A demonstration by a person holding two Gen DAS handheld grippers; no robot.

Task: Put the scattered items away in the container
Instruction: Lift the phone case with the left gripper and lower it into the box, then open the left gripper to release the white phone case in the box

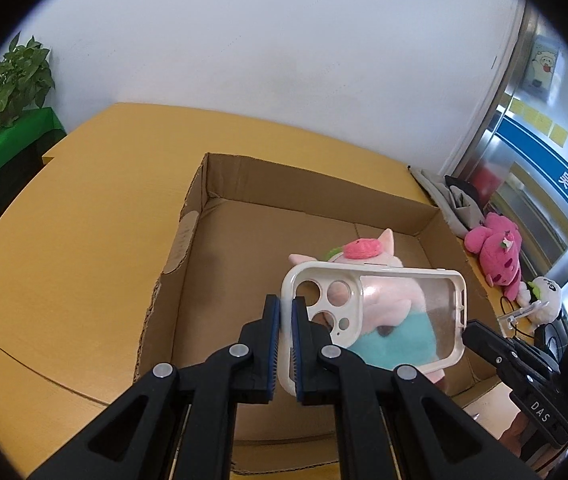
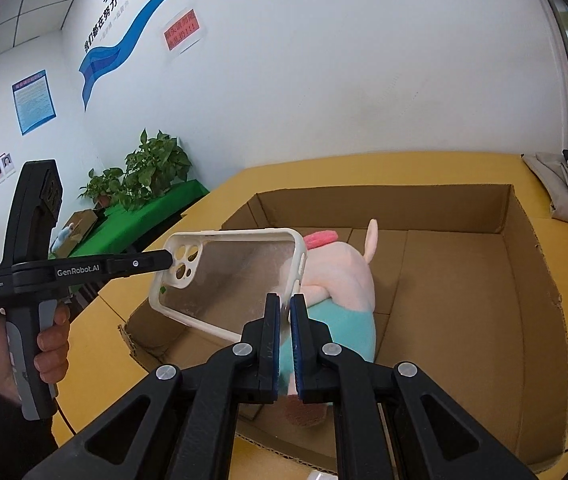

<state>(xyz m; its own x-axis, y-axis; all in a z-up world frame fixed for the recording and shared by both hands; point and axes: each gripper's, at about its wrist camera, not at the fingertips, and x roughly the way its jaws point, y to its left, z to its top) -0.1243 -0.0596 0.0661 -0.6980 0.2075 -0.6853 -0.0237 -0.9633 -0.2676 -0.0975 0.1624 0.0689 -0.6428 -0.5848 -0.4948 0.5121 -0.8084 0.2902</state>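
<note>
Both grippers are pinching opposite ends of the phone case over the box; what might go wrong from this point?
1. The left gripper and right gripper each hold only a thin edge of the phone case; uneven release could make it swing or slip.
2. It hangs above the plush pig in the cardboard box, so it may land on the toy and slide off tilted.

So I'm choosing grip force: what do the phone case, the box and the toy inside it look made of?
Phone case: glossy clear plastic back, since the toy shows through it, with a cream rim, maybe soft.
Box: matte brown corrugated cardboard with ragged edges.
Toy: fuzzy pink and teal plush fabric.
</note>
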